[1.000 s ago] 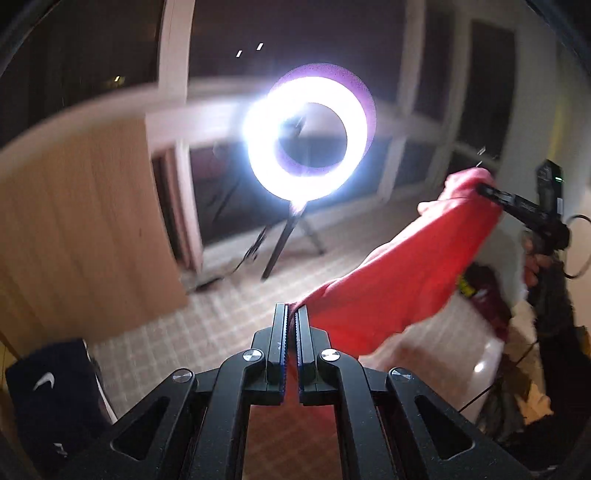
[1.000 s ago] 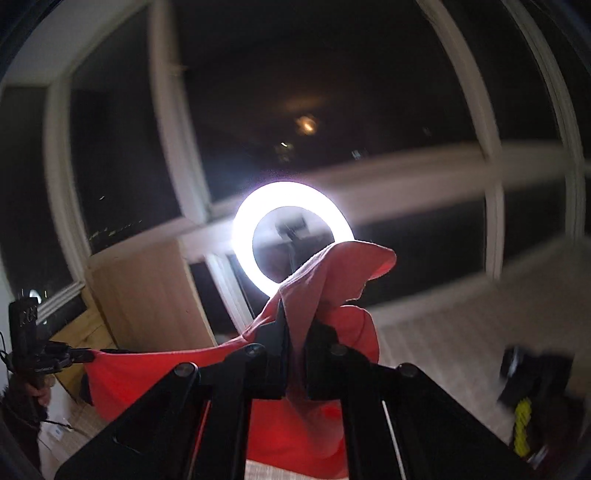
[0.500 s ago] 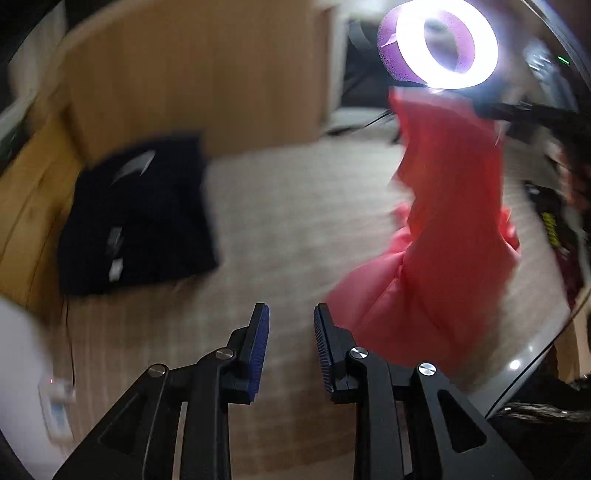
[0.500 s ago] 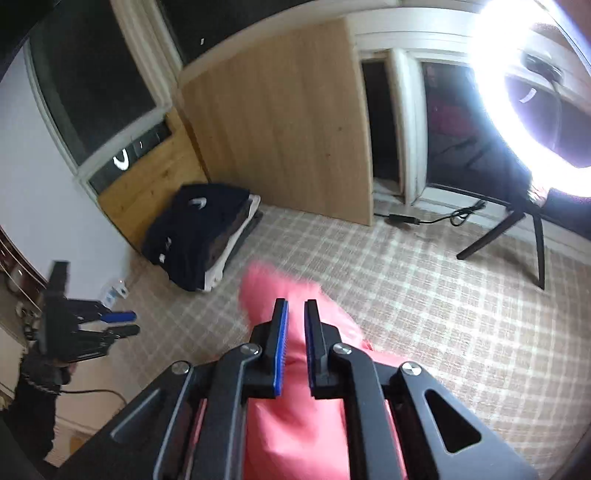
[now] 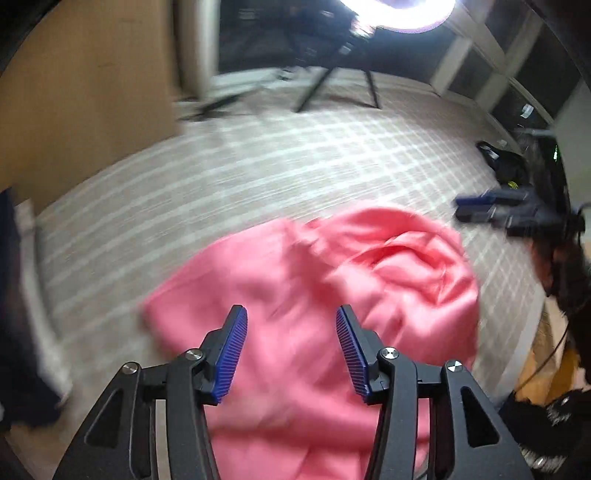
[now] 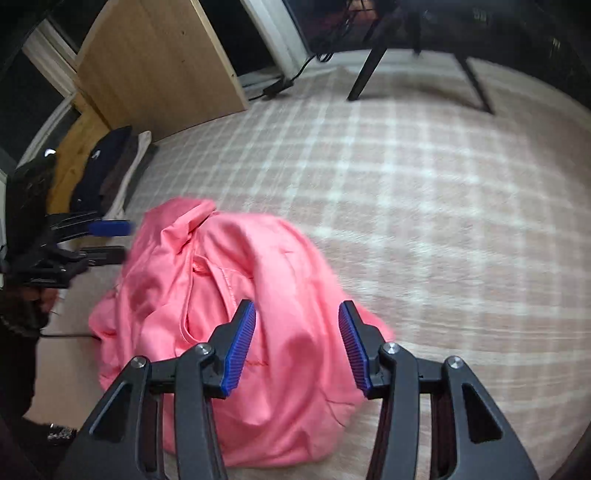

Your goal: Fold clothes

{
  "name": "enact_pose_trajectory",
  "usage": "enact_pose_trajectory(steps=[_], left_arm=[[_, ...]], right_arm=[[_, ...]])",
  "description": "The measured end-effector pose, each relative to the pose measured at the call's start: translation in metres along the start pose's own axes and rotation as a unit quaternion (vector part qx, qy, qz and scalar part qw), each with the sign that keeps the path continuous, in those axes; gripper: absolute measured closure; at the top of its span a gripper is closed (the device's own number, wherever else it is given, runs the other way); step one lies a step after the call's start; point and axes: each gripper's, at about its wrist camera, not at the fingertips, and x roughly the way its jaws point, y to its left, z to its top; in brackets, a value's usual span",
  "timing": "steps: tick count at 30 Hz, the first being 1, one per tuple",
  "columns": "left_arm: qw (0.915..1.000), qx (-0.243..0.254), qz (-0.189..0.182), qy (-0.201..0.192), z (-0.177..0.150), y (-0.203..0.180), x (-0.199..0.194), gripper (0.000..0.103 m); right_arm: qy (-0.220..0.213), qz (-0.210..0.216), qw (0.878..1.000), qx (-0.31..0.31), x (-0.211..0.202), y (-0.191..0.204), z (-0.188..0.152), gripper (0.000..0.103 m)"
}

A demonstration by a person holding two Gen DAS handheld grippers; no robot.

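A pink garment (image 5: 314, 295) lies in a rumpled heap on the checked blanket (image 5: 258, 166); the right wrist view shows the same pink garment (image 6: 221, 295) on the blanket (image 6: 424, 203). My left gripper (image 5: 291, 314) hovers over the heap, open, with nothing between its blue pads. My right gripper (image 6: 297, 308) is open too, above the garment's near edge. Each gripper appears in the other's view: the right gripper (image 5: 476, 208) at the right, the left gripper (image 6: 107, 240) at the left. Both views are motion-blurred.
A stack of dark folded clothes (image 6: 99, 170) lies at the blanket's far left, beside a wooden panel (image 6: 155, 66). A ring light (image 5: 399, 5) on a tripod (image 5: 332, 81) stands at the far edge. A dark bag (image 5: 506, 170) sits on the right.
Both grippers held the garment up a second ago. They have let it go and opened wide, and it has dropped into a heap on the blanket while both cameras tilted down.
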Motion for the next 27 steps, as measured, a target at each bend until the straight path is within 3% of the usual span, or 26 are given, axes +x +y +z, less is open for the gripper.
enact_pose_trajectory(steps=[2,4,5,6,7,8,13,15,16,17,18,20,22,27], left_arm=[[0.9994,0.006,-0.032,0.015,0.016,-0.009,0.021,0.051],[0.9991,0.022,-0.022,0.030,0.024,-0.015,0.040,0.053],[0.9987,0.028,-0.007,0.041,0.025,-0.015,0.051,0.069],[0.9984,0.025,-0.014,0.049,0.024,-0.012,0.055,0.098],[0.9981,0.021,-0.020,0.054,0.021,-0.009,0.056,0.103],[0.9988,0.009,-0.017,0.044,0.011,-0.003,0.044,0.103],[0.9988,-0.048,-0.003,-0.007,-0.039,0.027,-0.018,0.103],[0.9971,-0.072,0.002,-0.027,-0.058,0.039,-0.043,0.103],[0.9958,-0.083,0.005,-0.037,-0.068,0.046,-0.056,0.103],[0.9944,-0.095,0.008,-0.047,-0.078,0.052,-0.068,0.103],[0.9926,-0.106,0.010,-0.057,-0.088,0.058,-0.081,0.103],[0.9887,-0.128,0.016,-0.075,-0.108,0.070,-0.104,0.103],[0.9880,-0.139,0.025,-0.063,-0.121,0.073,-0.097,0.103],[0.9872,-0.153,0.006,-0.043,-0.134,0.073,-0.077,0.103]], right_arm=[[0.014,0.009,1.000,0.006,0.014,-0.005,-0.001,0.057],[0.021,0.019,1.000,0.007,0.024,-0.005,0.001,0.057],[0.024,0.024,0.999,0.008,0.029,-0.005,0.002,0.057],[0.028,0.029,0.999,0.008,0.034,-0.005,0.003,0.058],[0.031,0.034,0.999,0.008,0.039,-0.005,0.004,0.075],[0.035,0.039,0.999,0.009,0.044,-0.005,0.005,0.099],[-0.004,0.070,0.997,0.038,0.020,-0.002,0.006,0.100],[-0.027,0.068,0.997,0.035,0.004,0.005,0.006,0.096],[-0.038,0.063,0.997,0.031,-0.004,0.009,0.005,0.076],[-0.049,0.056,0.997,0.026,-0.011,0.013,0.005,0.048],[-0.058,0.042,0.997,0.020,-0.015,0.016,0.003,0.043],[-0.061,0.025,0.998,0.003,-0.016,0.021,0.000,0.043],[-0.052,0.016,0.998,-0.015,-0.012,0.024,-0.003,0.043],[-0.011,0.006,0.999,-0.035,0.005,0.039,-0.007,0.043]])
